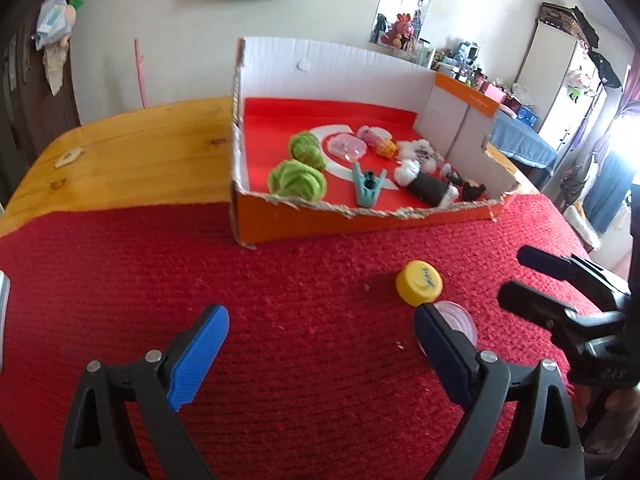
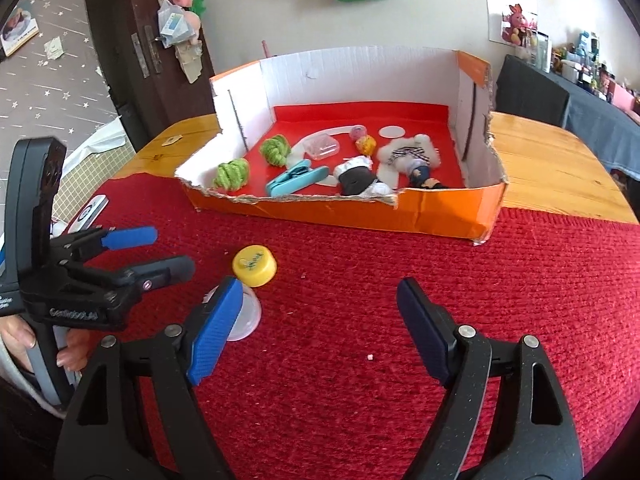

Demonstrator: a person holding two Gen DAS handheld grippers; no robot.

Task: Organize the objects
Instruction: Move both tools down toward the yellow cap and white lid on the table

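Observation:
A yellow bottle cap (image 1: 419,282) (image 2: 254,265) lies on the red mat in front of an orange cardboard box (image 1: 304,222) (image 2: 360,210). A clear plastic lid (image 1: 460,322) (image 2: 246,316) lies just behind it, partly hidden by a finger. The box holds two green yarn balls (image 1: 298,178), a teal clip (image 2: 294,178), a clear case (image 2: 321,147) and small dolls (image 2: 404,160). My left gripper (image 1: 320,340) (image 2: 160,252) is open and empty, left of the cap. My right gripper (image 2: 318,320) (image 1: 520,276) is open and empty, right of the cap.
The red mat (image 2: 440,280) covers the near part of a wooden table (image 1: 140,152) (image 2: 560,160). A small tag (image 1: 68,156) lies on the bare wood. A white device (image 2: 90,210) lies at the mat's left edge. A wall and door stand behind.

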